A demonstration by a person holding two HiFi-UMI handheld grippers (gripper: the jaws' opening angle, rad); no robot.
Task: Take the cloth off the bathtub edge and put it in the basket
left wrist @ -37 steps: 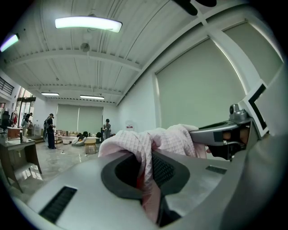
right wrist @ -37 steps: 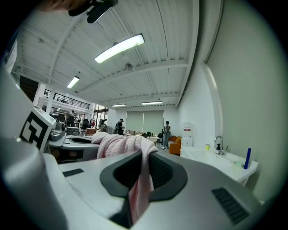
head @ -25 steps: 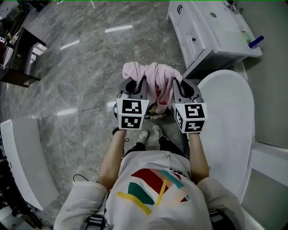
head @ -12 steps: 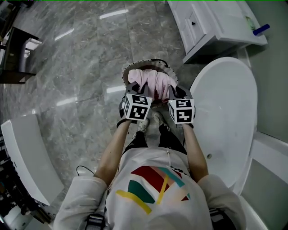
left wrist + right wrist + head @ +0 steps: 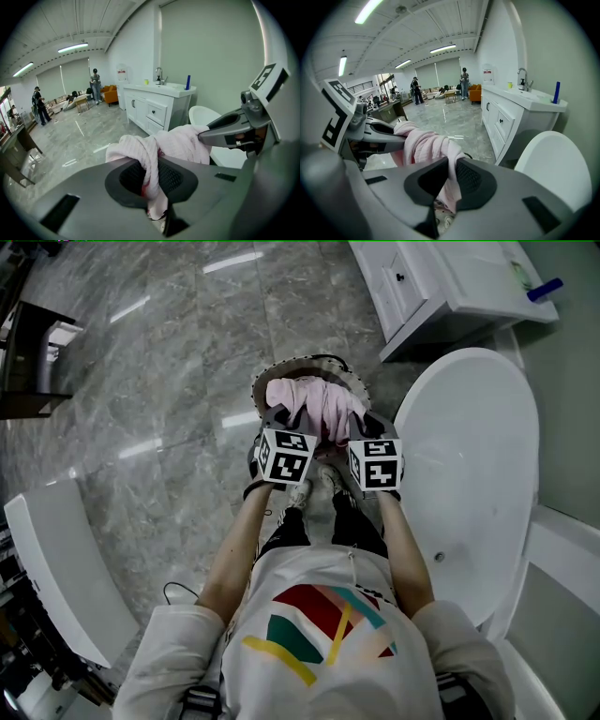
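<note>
seen from above, looking steeply down. at far left, a dark table (image 5: pixel 33 352) at the edge of view, and below it a long white curved panel (image 5: pixel 61 568), both on a glossy grey marble floor (image 5: pixel 169 352).

left of centre, the left gripper (image 5: pixel 284 420), marker cube facing the camera. jaws nearly together, pinching a fold of a pink ribbed cloth (image 5: pixel 314 397). in the left gripper view, pink fabric squeezed between the two black ridged pads and hanging on below them.

at centre, the cloth bunched into a soft heap, strung between both grippers and held up in front of the person's white sweatshirt (image 5: pixel 319 615). directly beneath it, a round basket (image 5: pixel 267 371) with a pale speckled rim, standing on the floor just beyond a pair of light shoes (image 5: pixel 312 495). cloth over the basket's mouth; contact with the basket impossible to tell.

right of centre, the right gripper (image 5: pixel 361 420), level with the left one and close beside it. jaws likewise almost closed, clamped on another fold of the same cloth, with a tail of fabric drooping under the pads in the right gripper view.

further right, a white oval bathtub (image 5: pixel 478 456), just beside the basket. at top right, a white vanity cabinet (image 5: pixel 422 292) with a blue bottle (image 5: pixel 546 289) on its top.
</note>
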